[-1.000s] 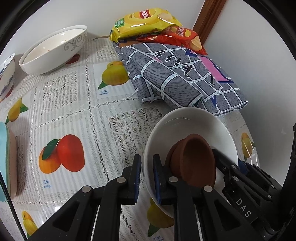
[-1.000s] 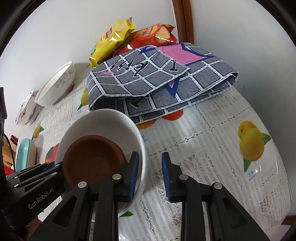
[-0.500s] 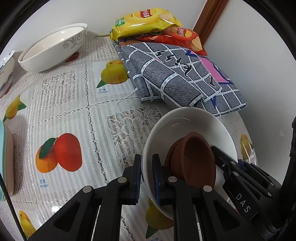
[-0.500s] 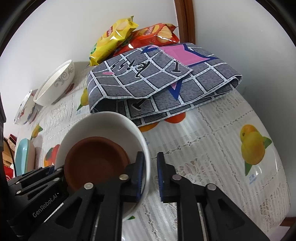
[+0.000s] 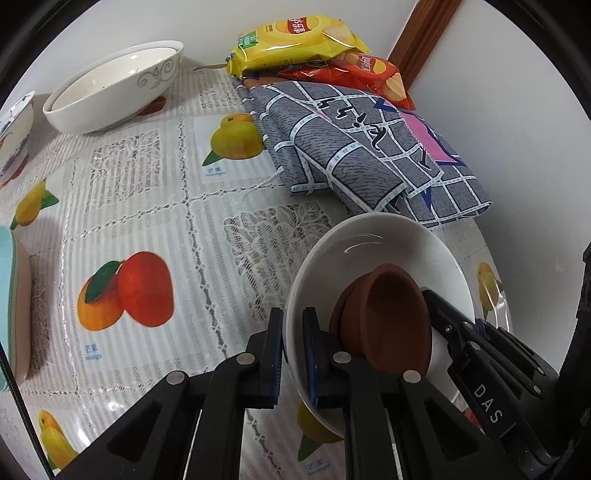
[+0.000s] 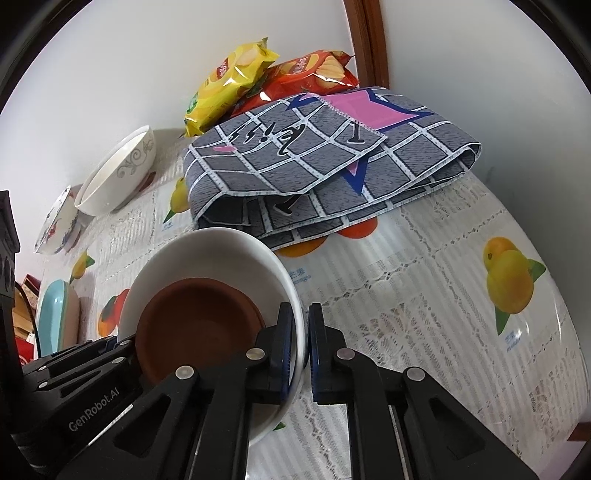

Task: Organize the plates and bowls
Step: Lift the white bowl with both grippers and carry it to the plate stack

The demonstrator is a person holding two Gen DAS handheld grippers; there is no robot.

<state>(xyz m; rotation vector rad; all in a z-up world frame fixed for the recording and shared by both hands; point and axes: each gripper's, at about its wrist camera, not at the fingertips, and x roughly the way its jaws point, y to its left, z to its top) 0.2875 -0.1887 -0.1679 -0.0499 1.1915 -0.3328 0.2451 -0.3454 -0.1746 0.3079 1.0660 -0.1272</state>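
Right wrist alone shows right gripper (image 6: 303,343) pinching white bowl (image 6: 229,251).

**Two wrist fisheyes, opposite sides of one bowl**

Left wrist view: low over tablecloth (image 5: 155,206), close, facing the wall corner, white bowl (image 5: 388,251) at lower right. Right wrist view: same closeness, bowl at lower left. Shared: bowl, folded cloth (image 6: 314,166), chip bags (image 5: 295,33), patterned bowl (image 6: 118,173).
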